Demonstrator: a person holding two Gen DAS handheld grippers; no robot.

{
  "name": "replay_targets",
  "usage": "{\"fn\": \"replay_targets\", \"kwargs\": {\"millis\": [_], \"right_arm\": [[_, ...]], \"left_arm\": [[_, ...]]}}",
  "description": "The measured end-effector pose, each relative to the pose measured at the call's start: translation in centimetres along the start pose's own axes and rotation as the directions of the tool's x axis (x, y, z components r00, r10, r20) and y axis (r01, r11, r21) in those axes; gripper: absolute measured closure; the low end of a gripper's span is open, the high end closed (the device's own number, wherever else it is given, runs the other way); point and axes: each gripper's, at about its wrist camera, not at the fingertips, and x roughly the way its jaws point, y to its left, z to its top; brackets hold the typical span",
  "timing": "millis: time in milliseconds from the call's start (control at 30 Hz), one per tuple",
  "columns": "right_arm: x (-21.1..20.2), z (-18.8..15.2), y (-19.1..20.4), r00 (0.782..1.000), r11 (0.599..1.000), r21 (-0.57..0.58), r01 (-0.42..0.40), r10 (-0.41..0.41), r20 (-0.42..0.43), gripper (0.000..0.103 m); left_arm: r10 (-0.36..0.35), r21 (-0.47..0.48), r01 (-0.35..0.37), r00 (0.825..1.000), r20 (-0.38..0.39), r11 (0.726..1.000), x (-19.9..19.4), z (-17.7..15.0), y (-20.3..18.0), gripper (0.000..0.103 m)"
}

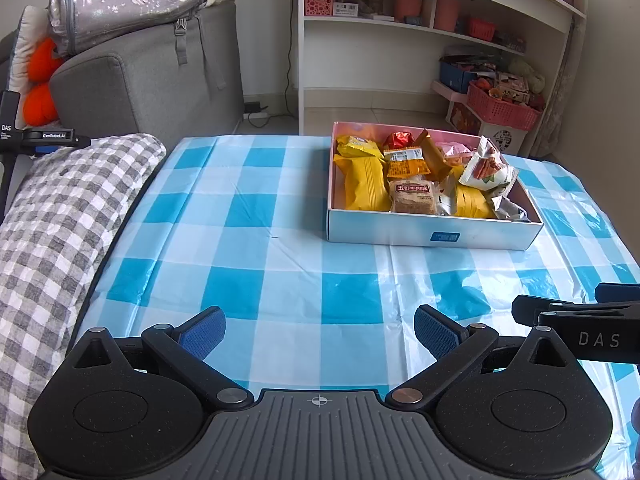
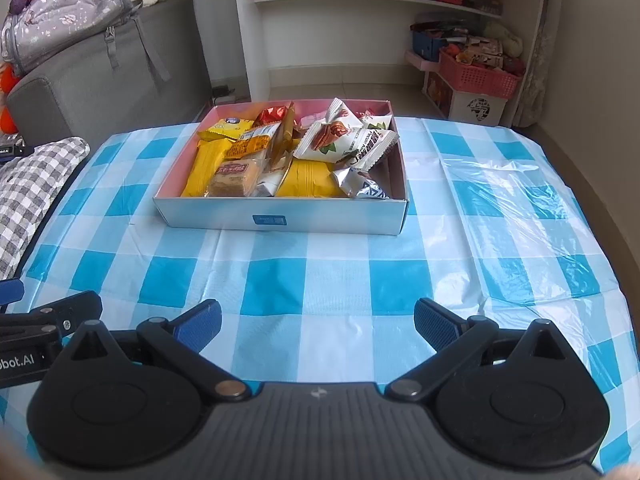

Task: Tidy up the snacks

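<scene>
Snacks (image 1: 424,176) are all sitting inside the box (image 1: 432,236) mid-table. Left gripper (image 1: 319,334) and right gripper (image 2: 318,326) are hovering near, jaws apart, empty. Looks finished; next is probably withdrawing or tidying.

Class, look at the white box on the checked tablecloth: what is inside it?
The white box holds wrapped snacks: yellow packets, a brown cake bar, white nut packets. Whatever lies beneath them is covered.

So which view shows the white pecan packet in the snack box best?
The right wrist view: the pecan packet faces the camera near centre, nut picture plain. In the left wrist view it sits at the box's right end, angled and smaller.
</scene>
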Motion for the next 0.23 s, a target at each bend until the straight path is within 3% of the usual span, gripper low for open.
{"fn": "replay_targets", "kwargs": {"millis": [233], "right_arm": [[0.02, -0.05, -0.02, 1.000, 1.000, -0.001, 0.002, -0.002, -0.001, 0.000]], "left_arm": [[0.006, 0.006, -0.006, 1.000, -0.003, 1.000, 0.07, 0.04, 0.03, 0.001]]}}
